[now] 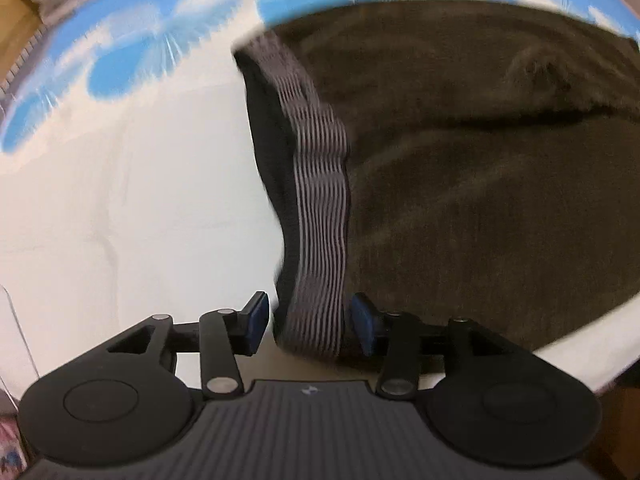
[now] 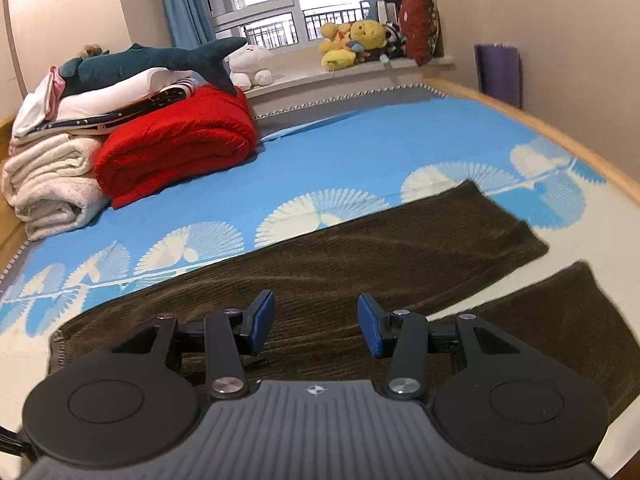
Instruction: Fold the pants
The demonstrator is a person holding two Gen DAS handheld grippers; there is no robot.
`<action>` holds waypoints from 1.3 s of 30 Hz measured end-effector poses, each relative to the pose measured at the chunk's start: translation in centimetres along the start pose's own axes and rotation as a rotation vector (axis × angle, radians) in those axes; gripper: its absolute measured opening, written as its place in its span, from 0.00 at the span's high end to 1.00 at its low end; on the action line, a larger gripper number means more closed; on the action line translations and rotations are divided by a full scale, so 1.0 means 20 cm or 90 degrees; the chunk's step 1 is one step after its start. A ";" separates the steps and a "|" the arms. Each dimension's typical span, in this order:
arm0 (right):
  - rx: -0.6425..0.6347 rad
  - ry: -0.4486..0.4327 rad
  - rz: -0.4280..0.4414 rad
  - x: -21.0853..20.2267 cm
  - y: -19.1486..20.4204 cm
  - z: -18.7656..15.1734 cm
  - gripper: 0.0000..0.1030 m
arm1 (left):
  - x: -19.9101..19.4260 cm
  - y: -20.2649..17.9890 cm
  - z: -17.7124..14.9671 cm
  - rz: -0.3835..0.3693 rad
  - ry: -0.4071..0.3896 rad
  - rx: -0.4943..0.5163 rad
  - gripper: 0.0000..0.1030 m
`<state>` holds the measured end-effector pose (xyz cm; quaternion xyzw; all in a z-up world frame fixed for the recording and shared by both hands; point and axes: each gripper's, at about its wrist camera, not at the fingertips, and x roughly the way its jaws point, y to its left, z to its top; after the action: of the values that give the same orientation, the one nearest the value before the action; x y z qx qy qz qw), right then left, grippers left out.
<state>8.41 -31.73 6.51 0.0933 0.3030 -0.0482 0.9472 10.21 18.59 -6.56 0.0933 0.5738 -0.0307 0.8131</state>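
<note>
Dark brown pants [image 1: 480, 168] lie flat on the bed, and their grey ribbed waistband [image 1: 320, 184] runs down the middle of the left wrist view. My left gripper [image 1: 309, 324] points steeply down with the near end of the waistband between its blue pads. The right pad sits against the band, while a thin gap shows at the left pad, so it is open. In the right wrist view the pants [image 2: 360, 264] stretch away with both legs [image 2: 560, 320] spread toward the right. My right gripper [image 2: 316, 326] hovers open just above the brown fabric, holding nothing.
The blue and white bedsheet [image 2: 340, 160] covers the bed. A folded red blanket [image 2: 180, 144], white towels [image 2: 52, 188] and a plush shark [image 2: 160, 60] are stacked at the far left. Plush toys [image 2: 356, 40] line the windowsill. The wooden bed edge [image 2: 560, 136] curves along the right.
</note>
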 end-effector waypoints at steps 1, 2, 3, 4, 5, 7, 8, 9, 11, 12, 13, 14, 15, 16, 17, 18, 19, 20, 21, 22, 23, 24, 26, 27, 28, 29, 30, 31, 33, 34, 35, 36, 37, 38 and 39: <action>-0.008 0.003 -0.005 0.00 -0.01 0.01 0.53 | -0.03 -0.01 0.01 0.002 -0.025 -0.001 0.51; -0.016 0.004 -0.010 -0.01 -0.03 0.03 0.53 | -0.06 -0.02 0.03 -0.003 -0.045 -0.002 0.52; -0.027 0.002 -0.014 -0.02 -0.05 0.04 0.53 | -0.08 -0.04 0.04 -0.014 -0.062 -0.001 0.52; -0.041 -0.002 -0.021 -0.03 -0.07 0.06 0.53 | -0.10 -0.06 0.05 -0.030 -0.074 0.007 0.52; -0.055 -0.005 -0.030 -0.04 -0.09 0.07 0.51 | -0.09 -0.08 0.06 -0.041 -0.077 0.020 0.52; -0.071 -0.009 -0.047 -0.05 -0.14 0.07 0.49 | -0.06 -0.16 0.05 -0.068 -0.060 0.071 0.52; -0.075 -0.009 -0.055 -0.05 -0.16 0.05 0.49 | -0.04 -0.20 0.04 -0.073 -0.037 0.096 0.52; -0.070 -0.005 -0.063 -0.04 -0.20 0.02 0.49 | 0.01 -0.24 0.01 -0.063 0.002 0.125 0.52; -0.050 0.033 -0.077 -0.01 -0.27 -0.03 0.49 | 0.10 -0.31 -0.03 -0.013 0.057 0.188 0.52; -0.039 0.054 -0.083 0.01 -0.29 -0.04 0.49 | 0.10 -0.33 -0.03 -0.006 0.048 0.209 0.53; -0.028 0.052 -0.085 0.00 -0.31 -0.04 0.49 | 0.09 -0.35 -0.02 -0.003 0.042 0.213 0.53; -0.022 0.045 -0.085 -0.01 -0.32 -0.04 0.49 | 0.08 -0.35 0.00 -0.003 0.036 0.203 0.53; -0.020 0.038 -0.084 -0.02 -0.33 -0.04 0.49 | 0.06 -0.36 0.01 -0.006 0.024 0.193 0.54; -0.024 0.036 -0.086 -0.02 -0.33 -0.05 0.49 | 0.03 -0.36 0.03 -0.013 0.000 0.182 0.54; -0.030 0.036 -0.090 -0.02 -0.32 -0.05 0.49 | -0.01 -0.37 0.04 -0.021 -0.028 0.167 0.53; -0.038 0.036 -0.095 -0.01 -0.31 -0.06 0.49 | -0.05 -0.37 0.07 -0.027 -0.057 0.146 0.51; -0.042 0.035 -0.095 -0.01 -0.30 -0.06 0.49 | -0.09 -0.36 0.10 -0.033 -0.085 0.123 0.50; -0.044 0.031 -0.092 -0.01 -0.30 -0.05 0.49 | -0.14 -0.36 0.13 -0.039 -0.114 0.095 0.46; -0.044 0.024 -0.089 -0.02 -0.29 -0.05 0.49 | -0.17 -0.36 0.15 -0.045 -0.141 0.069 0.43; -0.044 0.017 -0.087 -0.02 -0.28 -0.04 0.49 | -0.20 -0.37 0.17 -0.049 -0.164 0.051 0.42; -0.043 0.012 -0.084 -0.02 -0.27 -0.04 0.49 | -0.23 -0.38 0.19 -0.050 -0.189 0.034 0.42; -0.042 0.009 -0.079 -0.03 -0.26 -0.03 0.49 | -0.25 -0.39 0.20 -0.046 -0.212 0.024 0.42; -0.040 0.003 -0.072 -0.02 -0.23 -0.02 0.49 | -0.28 -0.43 0.23 -0.039 -0.245 0.014 0.42; -0.039 0.001 -0.070 -0.02 -0.22 -0.01 0.49 | -0.29 -0.45 0.25 -0.034 -0.256 0.010 0.42; -0.038 0.000 -0.067 -0.01 -0.21 0.00 0.49 | -0.28 -0.46 0.27 -0.030 -0.261 0.004 0.42; -0.038 0.001 -0.064 0.00 -0.20 0.00 0.49 | -0.27 -0.45 0.29 -0.029 -0.264 -0.003 0.42; -0.038 0.002 -0.062 0.01 -0.18 0.01 0.49 | -0.27 -0.47 0.32 -0.026 -0.266 -0.011 0.42; -0.037 0.004 -0.059 0.02 -0.17 0.01 0.49 | -0.26 -0.46 0.34 -0.025 -0.267 -0.017 0.42; -0.036 0.005 -0.053 0.04 -0.15 0.02 0.49 | -0.26 -0.46 0.36 -0.029 -0.261 -0.033 0.42; -0.036 0.004 -0.049 0.05 -0.13 0.02 0.49 | -0.27 -0.46 0.37 -0.032 -0.257 -0.041 0.42; -0.037 0.004 -0.046 0.06 -0.12 0.03 0.49 | -0.25 -0.46 0.39 -0.033 -0.256 -0.046 0.42; -0.039 0.005 -0.044 0.08 -0.11 0.03 0.49 | -0.25 -0.47 0.41 -0.030 -0.257 -0.052 0.42; -0.040 0.007 -0.042 0.09 -0.10 0.03 0.49 | -0.26 -0.46 0.42 -0.028 -0.257 -0.056 0.42; -0.040 0.008 -0.040 0.10 -0.09 0.04 0.49 | -0.26 -0.47 0.44 -0.029 -0.256 -0.061 0.43; -0.039 0.008 -0.038 0.11 -0.09 0.04 0.49 | -0.26 -0.48 0.46 -0.029 -0.256 -0.065 0.45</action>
<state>10.49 -33.67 5.63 0.0552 0.3132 -0.0667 0.9457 15.43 7.25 0.13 0.0306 0.4025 -0.0381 0.9141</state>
